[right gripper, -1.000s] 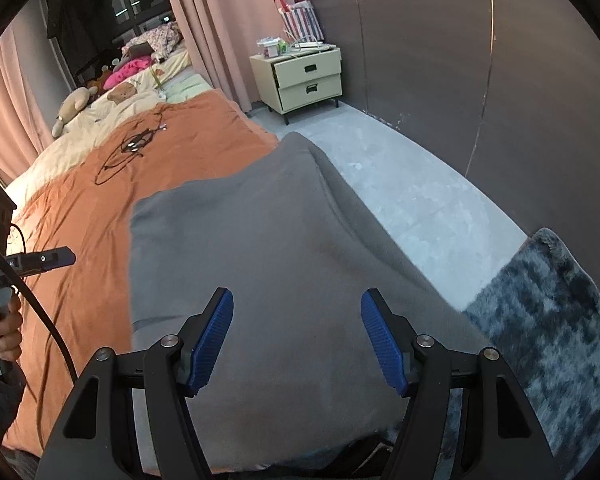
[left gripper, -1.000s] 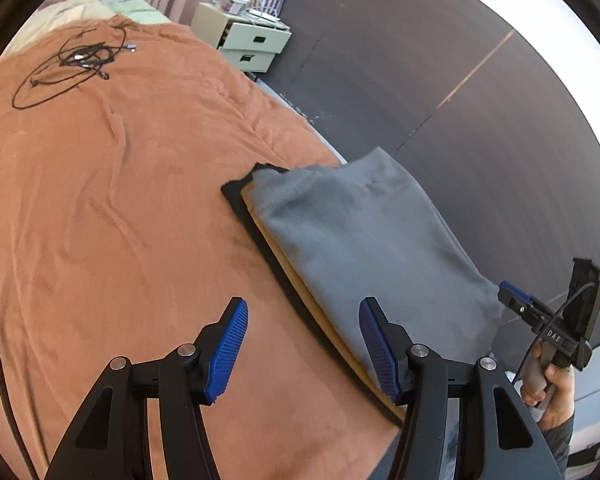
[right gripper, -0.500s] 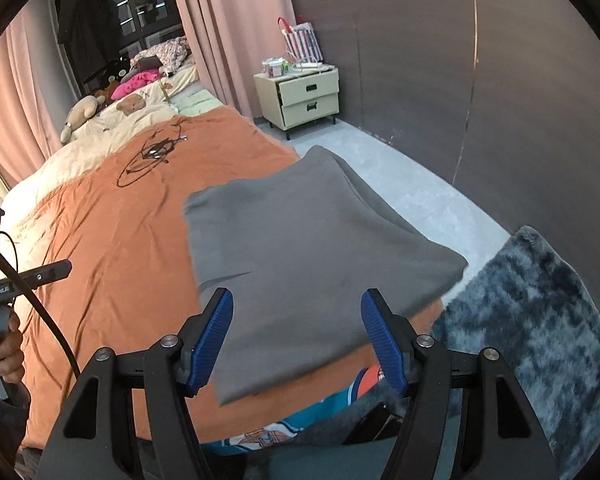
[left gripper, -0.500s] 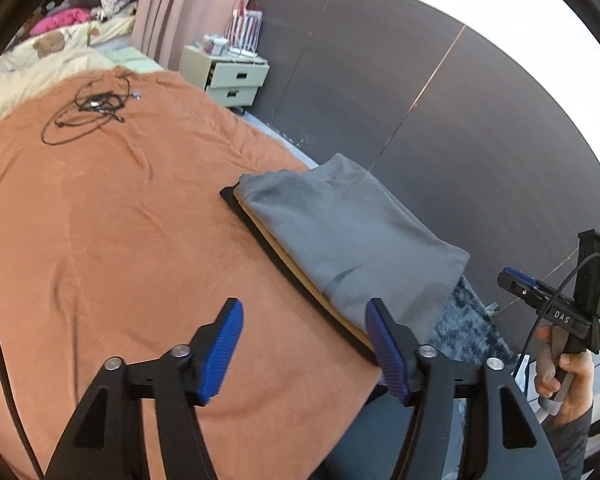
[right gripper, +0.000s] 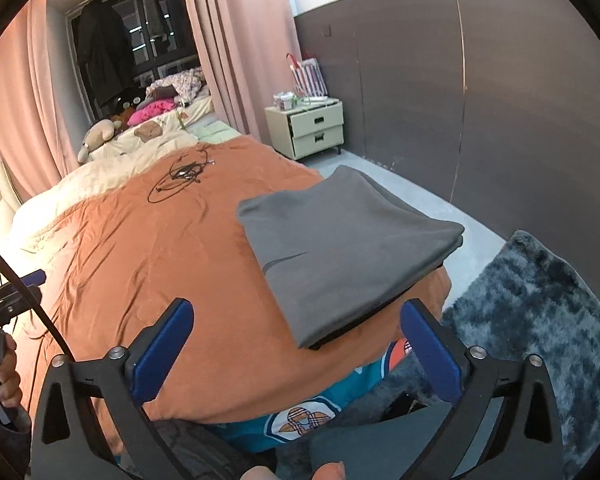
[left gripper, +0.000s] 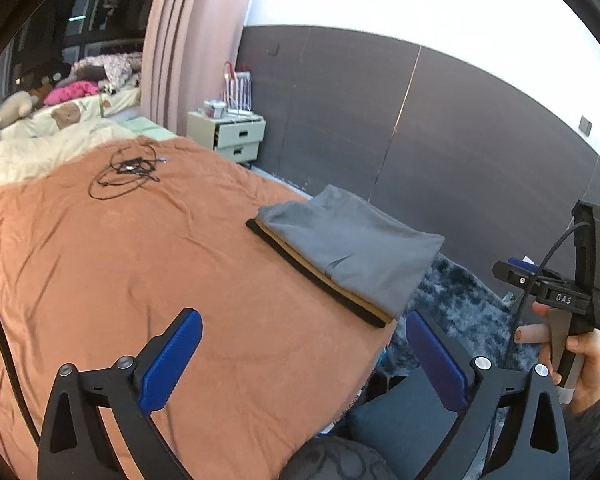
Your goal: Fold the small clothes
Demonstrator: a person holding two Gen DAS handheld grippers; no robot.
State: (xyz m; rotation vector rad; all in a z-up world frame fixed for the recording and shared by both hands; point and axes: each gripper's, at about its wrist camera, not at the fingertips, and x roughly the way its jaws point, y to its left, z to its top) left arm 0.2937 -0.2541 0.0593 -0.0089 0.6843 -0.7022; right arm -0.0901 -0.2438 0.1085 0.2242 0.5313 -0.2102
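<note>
A folded grey garment (left gripper: 352, 248) (right gripper: 340, 248) lies on top of a small stack at the near right corner of the orange bed cover (left gripper: 140, 264) (right gripper: 140, 248). Under it show a tan layer (left gripper: 328, 286) and a black layer (left gripper: 300, 270). My left gripper (left gripper: 300, 356) hovers above the bed's near edge, well back from the stack, its jaws opening with nothing between them. My right gripper (right gripper: 296, 348) is also pulled back from the stack, jaws opening and empty. In the left wrist view a hand holds the right gripper's handle (left gripper: 560, 308) at the far right.
A tangle of black cable (left gripper: 128, 172) (right gripper: 180, 178) lies further up the bed. Soft toys and bedding (right gripper: 140, 128) pile at the head. A cream nightstand (left gripper: 236, 140) (right gripper: 316, 128) stands by the dark wall. A shaggy grey rug (right gripper: 532, 300) covers the floor on the right.
Both grippers have drawn back and away from the folded stack, which now looks smaller and farther. Both pairs of jaws stand wider than before. The stack has stayed put.
</note>
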